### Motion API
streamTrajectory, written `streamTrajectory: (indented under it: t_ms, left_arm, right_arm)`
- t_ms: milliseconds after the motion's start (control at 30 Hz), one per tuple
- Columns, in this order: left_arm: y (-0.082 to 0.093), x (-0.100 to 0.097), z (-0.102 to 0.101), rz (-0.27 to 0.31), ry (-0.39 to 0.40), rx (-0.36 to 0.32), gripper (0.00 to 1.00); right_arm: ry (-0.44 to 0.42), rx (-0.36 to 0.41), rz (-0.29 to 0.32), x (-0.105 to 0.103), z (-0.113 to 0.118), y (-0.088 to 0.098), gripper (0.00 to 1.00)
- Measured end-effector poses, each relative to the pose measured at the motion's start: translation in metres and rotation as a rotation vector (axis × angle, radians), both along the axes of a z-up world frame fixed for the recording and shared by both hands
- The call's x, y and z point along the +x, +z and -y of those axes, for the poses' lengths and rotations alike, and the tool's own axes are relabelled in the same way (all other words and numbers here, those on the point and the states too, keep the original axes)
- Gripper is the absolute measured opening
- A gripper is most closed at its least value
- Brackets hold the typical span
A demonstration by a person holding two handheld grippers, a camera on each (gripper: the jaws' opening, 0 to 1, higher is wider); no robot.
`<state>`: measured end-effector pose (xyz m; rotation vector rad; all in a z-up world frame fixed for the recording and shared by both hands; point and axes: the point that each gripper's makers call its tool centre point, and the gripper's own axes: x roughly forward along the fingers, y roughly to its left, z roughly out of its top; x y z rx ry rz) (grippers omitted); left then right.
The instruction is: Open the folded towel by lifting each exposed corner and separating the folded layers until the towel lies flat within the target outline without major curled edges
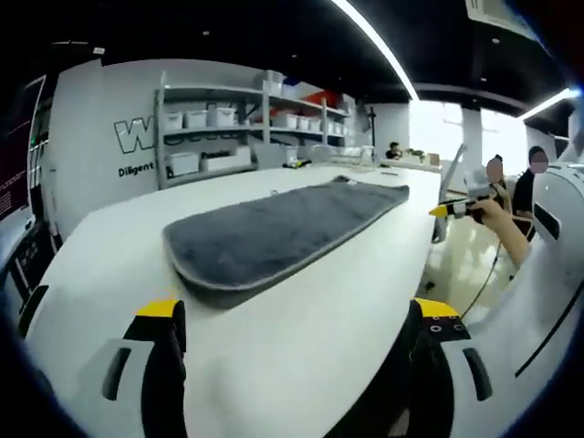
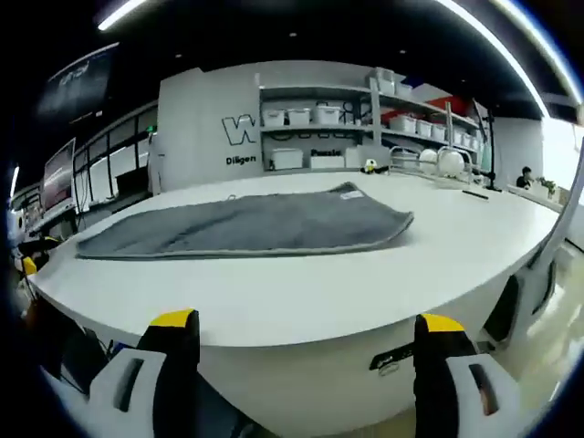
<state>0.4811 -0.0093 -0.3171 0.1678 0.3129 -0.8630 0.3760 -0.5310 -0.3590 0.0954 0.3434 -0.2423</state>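
A grey folded towel lies lengthwise on the white table, its near rounded end a short way beyond my left gripper. That gripper stands open with nothing between its yellow-tipped jaws. In the right gripper view the same towel stretches across the table, its right corner toward me. My right gripper is open and empty, held off the table's near edge. At the right of the left gripper view, a hand holds the other gripper beside the table.
Shelves with white bins stand against the back wall behind the table. Seated people are at the far right. A dish rack rests at the table's far right. Monitors line the left wall.
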Motion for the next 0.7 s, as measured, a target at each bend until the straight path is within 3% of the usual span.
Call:
streamTrajectory:
  t_ms: [33,167,333,400,500,567,633,700]
  left_arm:
    - [0.001,-0.001,-0.001,0.005,0.007,-0.003,0.99]
    - [0.003,-0.005,-0.004,0.016,0.028,-0.024,0.99]
    - [0.001,-0.011,-0.009,0.010,0.053,-0.033,0.99]
    - [0.001,-0.013,-0.010,0.010,0.058,-0.030,0.99]
    - [0.004,-0.016,-0.010,0.020,0.065,-0.031,0.99]
    - [0.006,-0.019,-0.011,0.031,0.070,-0.040,0.99]
    - [0.006,-0.020,-0.013,0.030,0.075,-0.054,0.99]
    - [0.003,-0.020,-0.016,0.023,0.086,-0.062,0.99]
  right_arm:
    - [-0.015,0.007,0.036,0.003,0.006,0.008,0.99]
    - [-0.026,-0.052,0.077,0.015,0.024,0.029,0.98]
    - [-0.034,-0.059,0.110,0.049,0.064,0.039,0.90]
    - [-0.067,-0.017,0.078,0.063,0.087,0.030,0.81]
    - [-0.080,-0.011,-0.052,0.081,0.111,0.007,0.74]
    - [-0.104,0.000,-0.102,0.093,0.126,-0.006,0.59]
    - [-0.150,0.057,-0.071,0.100,0.132,-0.008,0.42]
    - [-0.158,0.036,-0.089,0.098,0.135,-0.005,0.25]
